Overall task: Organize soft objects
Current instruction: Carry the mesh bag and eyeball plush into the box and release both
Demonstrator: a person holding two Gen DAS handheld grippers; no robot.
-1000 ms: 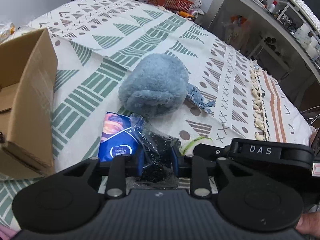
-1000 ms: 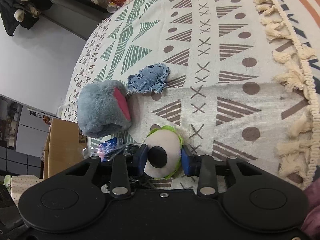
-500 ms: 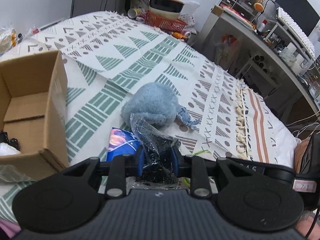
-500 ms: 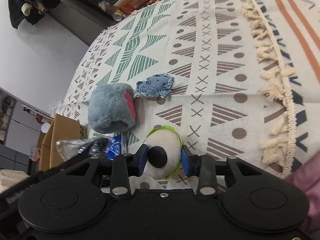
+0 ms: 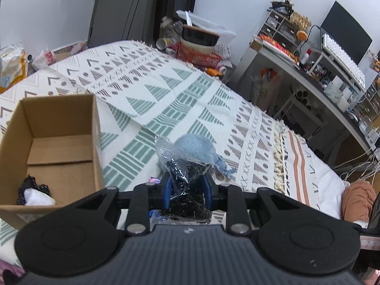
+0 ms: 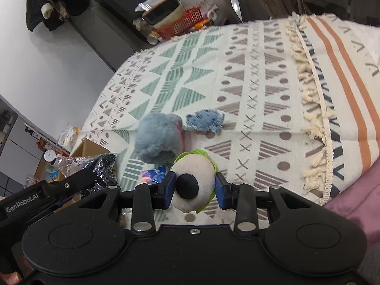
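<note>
A cardboard box (image 5: 54, 147) sits open at the far left, dark and white cloth in its corner. The left gripper (image 5: 186, 187) is raised above the patterned blanket (image 5: 166, 90), its jaws clamped on a crinkly bag of black material (image 5: 182, 166). The fluffy blue toy (image 6: 158, 140) lies on the blanket beyond. The right gripper (image 6: 193, 188), level and low, squeezes a round cream-and-green plush (image 6: 194, 180).

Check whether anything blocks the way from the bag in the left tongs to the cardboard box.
Nothing visible does. The left tongs hold the crinkly bag above the blanket, and the cardboard box sits open-topped to their left, with only bare blanket between.
</note>
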